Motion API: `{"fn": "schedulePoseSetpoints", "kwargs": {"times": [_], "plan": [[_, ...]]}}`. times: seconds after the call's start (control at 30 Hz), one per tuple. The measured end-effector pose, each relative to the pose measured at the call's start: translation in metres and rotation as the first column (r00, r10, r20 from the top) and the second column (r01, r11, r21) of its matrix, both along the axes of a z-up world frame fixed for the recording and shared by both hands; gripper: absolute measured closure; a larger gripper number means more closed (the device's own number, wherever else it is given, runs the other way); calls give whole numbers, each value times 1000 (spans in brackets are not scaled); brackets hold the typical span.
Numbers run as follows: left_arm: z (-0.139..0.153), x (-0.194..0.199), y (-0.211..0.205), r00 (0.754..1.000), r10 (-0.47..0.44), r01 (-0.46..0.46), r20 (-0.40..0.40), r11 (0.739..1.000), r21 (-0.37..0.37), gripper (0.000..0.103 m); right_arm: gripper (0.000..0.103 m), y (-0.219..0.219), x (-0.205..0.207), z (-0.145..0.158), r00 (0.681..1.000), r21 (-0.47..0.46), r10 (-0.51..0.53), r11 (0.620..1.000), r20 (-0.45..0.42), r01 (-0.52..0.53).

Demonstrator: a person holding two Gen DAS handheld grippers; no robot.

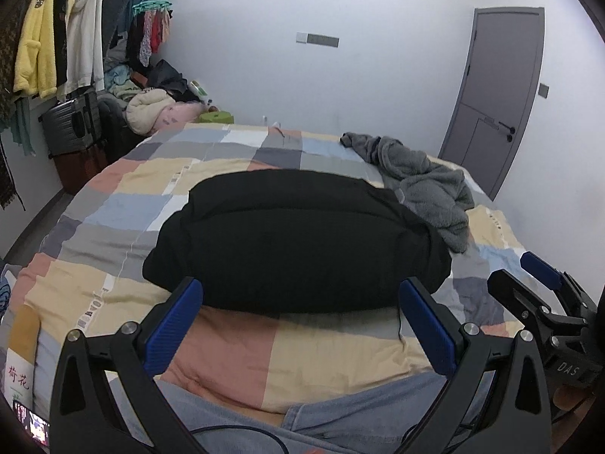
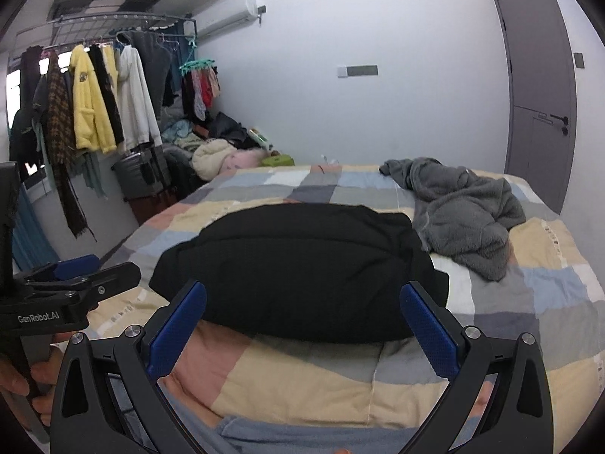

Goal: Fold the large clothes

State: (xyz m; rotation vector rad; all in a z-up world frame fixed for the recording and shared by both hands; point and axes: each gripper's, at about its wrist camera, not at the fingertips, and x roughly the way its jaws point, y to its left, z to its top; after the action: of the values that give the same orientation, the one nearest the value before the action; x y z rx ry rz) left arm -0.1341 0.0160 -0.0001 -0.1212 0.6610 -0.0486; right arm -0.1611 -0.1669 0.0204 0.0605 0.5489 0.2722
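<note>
A black padded garment (image 1: pixel 295 238) lies folded into a thick bundle on the patchwork bed cover (image 1: pixel 124 196); it also shows in the right wrist view (image 2: pixel 302 276). A grey fleece garment (image 1: pixel 423 185) lies crumpled behind it to the right, also in the right wrist view (image 2: pixel 465 208). My left gripper (image 1: pixel 300 295) is open and empty, just short of the bundle's near edge. My right gripper (image 2: pixel 302 299) is open and empty, also at the near edge. Each gripper shows in the other's view: the right one (image 1: pixel 540 276), the left one (image 2: pixel 87 268).
A clothes rack with hanging garments (image 2: pixel 98 94) and a suitcase (image 1: pixel 72 125) stand left of the bed. A heap of clothes (image 1: pixel 151 102) lies in the far left corner. A grey door (image 1: pixel 495 98) is at the right. The person's jeans (image 1: pixel 340 420) are at the bed's near edge.
</note>
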Motion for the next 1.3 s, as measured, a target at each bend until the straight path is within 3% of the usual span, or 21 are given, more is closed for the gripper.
{"fn": "schedulePoseSetpoints", "kwargs": {"times": [1.3], "plan": [[-11,-8,-3,999,-10,10,-33,1000,-12,0,0,-9,-6,-4,998,-7,-52,999,-33,52]]}}
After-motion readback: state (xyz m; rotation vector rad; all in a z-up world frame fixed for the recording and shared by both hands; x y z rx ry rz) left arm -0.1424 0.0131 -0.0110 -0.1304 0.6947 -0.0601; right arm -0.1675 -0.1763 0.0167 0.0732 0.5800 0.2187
